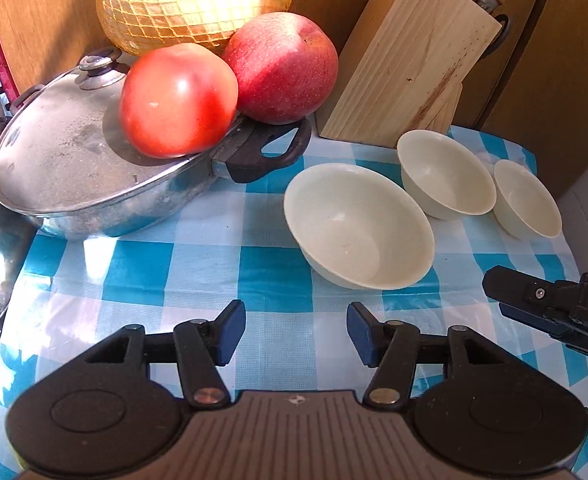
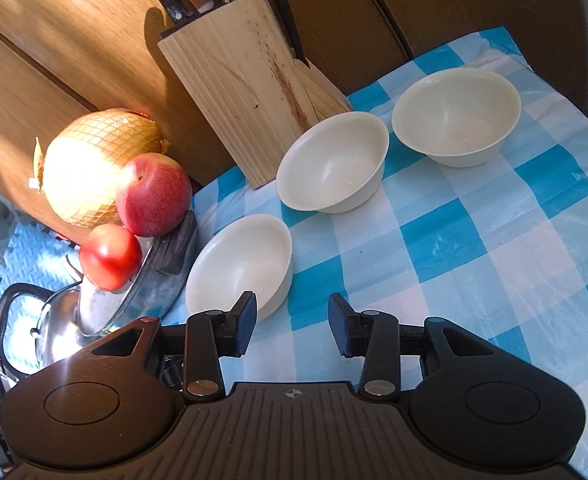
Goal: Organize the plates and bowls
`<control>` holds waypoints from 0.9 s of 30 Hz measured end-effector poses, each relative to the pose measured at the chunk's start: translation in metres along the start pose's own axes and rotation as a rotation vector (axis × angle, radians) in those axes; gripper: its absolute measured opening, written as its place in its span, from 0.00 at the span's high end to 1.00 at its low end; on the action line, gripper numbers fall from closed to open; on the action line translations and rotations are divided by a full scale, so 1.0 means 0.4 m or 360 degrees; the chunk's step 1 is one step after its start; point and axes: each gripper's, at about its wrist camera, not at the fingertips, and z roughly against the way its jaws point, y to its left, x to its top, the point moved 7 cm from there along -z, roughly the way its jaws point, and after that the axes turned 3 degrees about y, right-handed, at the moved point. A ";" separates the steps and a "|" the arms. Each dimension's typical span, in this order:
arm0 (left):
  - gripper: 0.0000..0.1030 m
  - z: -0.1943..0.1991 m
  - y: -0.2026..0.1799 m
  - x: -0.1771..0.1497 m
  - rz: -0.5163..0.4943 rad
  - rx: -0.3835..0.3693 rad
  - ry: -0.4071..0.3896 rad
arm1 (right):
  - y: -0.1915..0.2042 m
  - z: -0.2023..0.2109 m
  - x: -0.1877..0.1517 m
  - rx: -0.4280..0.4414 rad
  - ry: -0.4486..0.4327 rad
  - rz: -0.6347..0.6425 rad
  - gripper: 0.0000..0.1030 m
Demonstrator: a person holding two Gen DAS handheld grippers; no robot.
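Observation:
Three empty cream bowls stand apart in a row on the blue-and-white checked tablecloth [image 1: 269, 276]. In the left wrist view the nearest bowl [image 1: 358, 224] lies just ahead and right of my open left gripper [image 1: 296, 320]; the middle bowl [image 1: 446, 174] and the far bowl [image 1: 528, 200] follow to the right. My right gripper [image 1: 506, 292] enters from the right edge. In the right wrist view my right gripper [image 2: 292, 316] is open and empty, its left finger [image 2: 243, 320] close to the rim of the nearest bowl [image 2: 241, 260]. Beyond stand the middle bowl [image 2: 334, 164] and the far bowl [image 2: 456, 116].
A lidded steel pot [image 1: 93, 160] sits at the left, with a tomato [image 1: 177, 100] and an apple [image 1: 281, 68] resting on it and a netted pomelo [image 1: 193, 0] behind. A wooden knife block [image 1: 410, 60] leans against the cabinet behind the bowls. A kettle [image 2: 33, 320] stands at the far left.

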 end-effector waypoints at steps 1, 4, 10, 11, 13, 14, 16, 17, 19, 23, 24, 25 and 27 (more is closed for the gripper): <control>0.52 0.025 0.002 0.009 -0.0003 0.0049 -0.0034 | -0.005 0.015 0.009 -0.0003 -0.0028 0.0001 0.52; 0.43 0.088 -0.016 0.038 -0.0011 0.0127 -0.0144 | -0.023 0.057 0.036 0.0030 -0.0116 -0.0038 0.44; 0.32 0.103 -0.104 0.072 -0.0132 0.0133 -0.0285 | -0.077 0.086 0.077 -0.0022 -0.0243 -0.0131 0.44; 0.32 0.094 -0.118 0.078 -0.0153 0.0117 -0.0293 | -0.085 0.083 0.079 -0.0037 -0.0246 -0.0138 0.44; 0.32 0.074 -0.134 0.091 -0.0158 0.0106 -0.0305 | -0.098 0.075 0.084 -0.0082 -0.0266 -0.0136 0.44; 0.32 0.063 -0.142 0.100 -0.0173 0.0102 -0.0303 | -0.099 0.071 0.090 -0.0098 -0.0276 -0.0131 0.44; 0.32 0.037 -0.155 0.122 -0.0224 0.0136 -0.0302 | -0.091 0.058 0.101 -0.0119 -0.0292 -0.0100 0.44; 0.32 0.028 -0.163 0.131 -0.0264 0.0165 -0.0314 | -0.087 0.051 0.106 -0.0135 -0.0301 -0.0085 0.44; 0.32 0.016 -0.175 0.151 -0.0331 0.0230 -0.0375 | -0.076 0.034 0.120 -0.0189 -0.0331 -0.0042 0.44; 0.31 -0.021 -0.177 0.190 -0.0373 0.0246 -0.0408 | -0.067 -0.005 0.140 -0.0264 -0.0349 0.0003 0.43; 0.31 -0.030 -0.176 0.197 -0.0360 0.0227 -0.0402 | -0.067 -0.015 0.143 -0.0280 -0.0348 0.0011 0.43; 0.31 -0.040 -0.177 0.203 -0.0358 0.0213 -0.0393 | -0.067 -0.024 0.146 -0.0297 -0.0349 0.0021 0.44; 0.31 -0.056 -0.181 0.215 -0.0368 0.0215 -0.0385 | -0.072 -0.038 0.152 -0.0326 -0.0348 0.0034 0.44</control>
